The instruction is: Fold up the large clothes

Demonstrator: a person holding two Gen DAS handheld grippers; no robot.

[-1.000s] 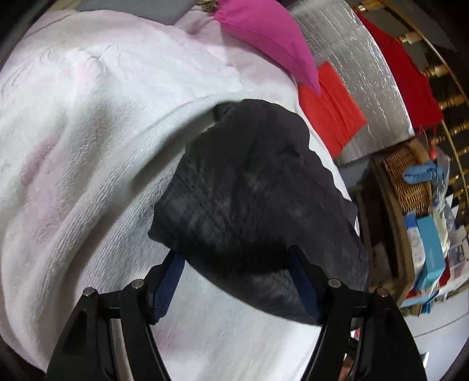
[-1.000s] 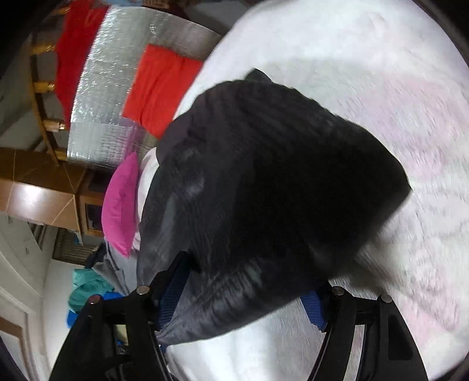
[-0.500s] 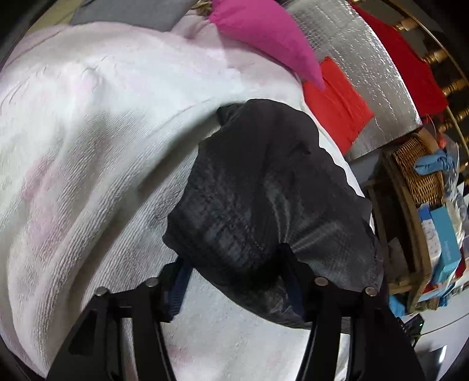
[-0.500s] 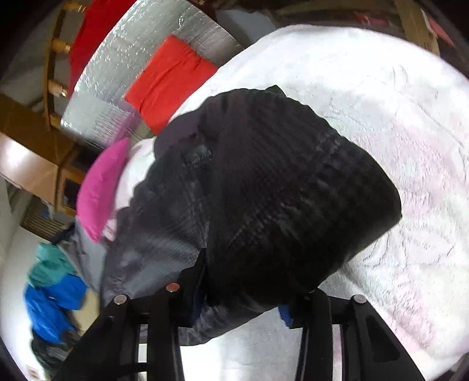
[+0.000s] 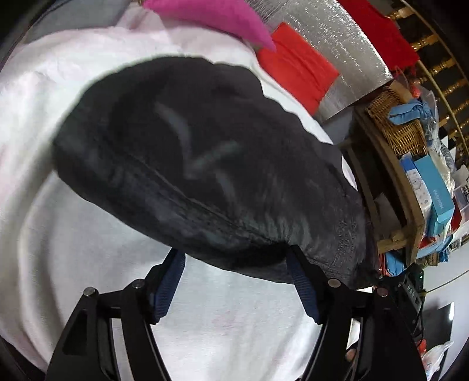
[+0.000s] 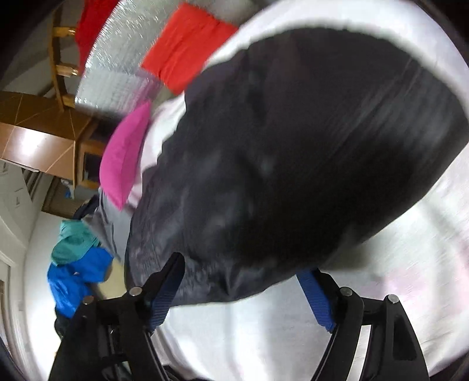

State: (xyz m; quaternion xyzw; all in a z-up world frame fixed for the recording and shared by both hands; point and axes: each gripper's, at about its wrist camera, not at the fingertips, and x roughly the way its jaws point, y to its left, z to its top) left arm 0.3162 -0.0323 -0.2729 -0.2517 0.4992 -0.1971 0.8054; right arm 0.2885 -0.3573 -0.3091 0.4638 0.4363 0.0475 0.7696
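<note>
A black garment [image 5: 205, 152] lies bunched and folded over on a white fluffy blanket [image 5: 73, 234]. Its near edge, with a stitched seam, hangs over the tips of my left gripper [image 5: 236, 263]. The left jaws are opening, and the fabric's edge sits between the blue pads [image 5: 171, 278] without being pinched. In the right wrist view the same garment [image 6: 293, 146] fills most of the picture, blurred. My right gripper [image 6: 243, 278] stands at its near edge. Its jaws are opening wide, with the cloth loose between them on the blanket [image 6: 381, 293].
A pink pillow [image 5: 211, 14] and a red cloth [image 5: 296, 70] on a silver foil mat [image 5: 346, 38] lie beyond the garment. A wicker basket [image 5: 392, 123] and blue boxes [image 5: 436, 193] crowd a wooden shelf on the right. Blue and teal clothes [image 6: 79, 263] are piled off the blanket's left edge.
Both grippers' jaws narrowed on the garment's edge, then spread apart and let it go. The garment now looks nearer and larger in both views, and the right view is motion-blurred.
</note>
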